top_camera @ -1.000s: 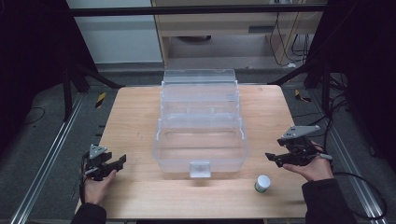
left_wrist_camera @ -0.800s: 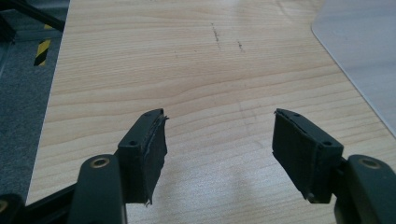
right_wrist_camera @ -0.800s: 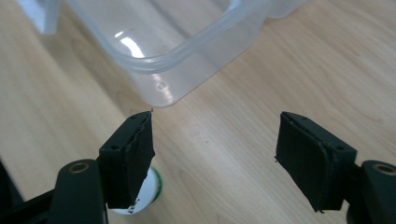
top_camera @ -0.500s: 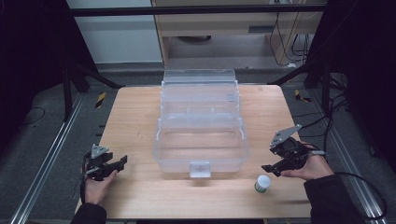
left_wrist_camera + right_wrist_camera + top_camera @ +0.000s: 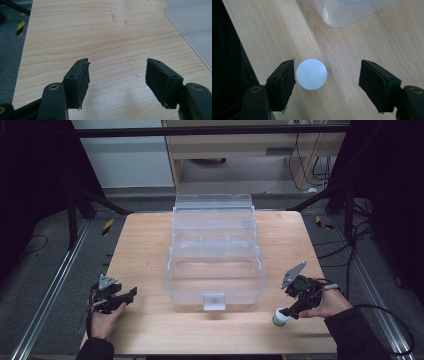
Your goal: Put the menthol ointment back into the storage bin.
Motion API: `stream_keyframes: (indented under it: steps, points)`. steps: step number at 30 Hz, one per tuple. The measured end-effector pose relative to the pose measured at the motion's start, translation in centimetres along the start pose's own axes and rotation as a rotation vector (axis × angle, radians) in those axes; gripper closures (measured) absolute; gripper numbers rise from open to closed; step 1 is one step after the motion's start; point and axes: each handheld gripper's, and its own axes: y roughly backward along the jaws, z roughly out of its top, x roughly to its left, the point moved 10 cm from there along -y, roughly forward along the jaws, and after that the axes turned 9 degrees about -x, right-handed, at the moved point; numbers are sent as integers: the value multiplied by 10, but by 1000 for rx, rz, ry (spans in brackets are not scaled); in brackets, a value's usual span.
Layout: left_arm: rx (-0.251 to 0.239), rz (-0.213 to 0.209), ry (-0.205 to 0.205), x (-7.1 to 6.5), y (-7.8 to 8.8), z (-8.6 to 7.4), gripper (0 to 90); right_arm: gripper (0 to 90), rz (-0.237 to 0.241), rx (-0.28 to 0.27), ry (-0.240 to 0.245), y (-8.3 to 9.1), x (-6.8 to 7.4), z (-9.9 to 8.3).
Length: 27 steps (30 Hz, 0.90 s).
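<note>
- Clear plastic organiser box (image 5: 215, 265) sits mid-bench, reaching from near the far edge toward the near edge, its latch tab facing the person. It rises in stepped tiers toward the far edge. Through the walls the near compartment looks bare; contents of the far tiers cannot be made out.
- Small jar with a white round cap (image 5: 281, 318) stands upright on the bench (image 5: 145, 250) near the near right corner, just off the box's near right corner and apart from it. In the right gripper view the cap (image 5: 311, 74) appears from above as a plain white disc; the jar's contents are hidden.
- Right hand-held gripper (image 5: 290, 312) is tipped down over the jar, jaws spread wide, having just narrowed a little. The cap lies between them, close beside one pad (image 5: 284, 81), contact uncertain, and well clear of the other. No grip on it.
- Left hand-held gripper (image 5: 125, 296) rests near the near left corner, jaws spread, with bare wood between them. In the left gripper view a corner of the box (image 5: 195, 27) shows farther off.
</note>
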Motion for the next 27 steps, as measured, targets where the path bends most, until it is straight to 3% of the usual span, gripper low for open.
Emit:
stream_keyframes:
  steps: [10, 27]
  points:
    - [0, -1, -5, -1, 0, 0, 353, 342, 39, 53, 71, -12, 7, -7]
    - [3, 0, -16, -1, 0, 0, 356, 425, 85, 143, 152, -32, 13, -21]
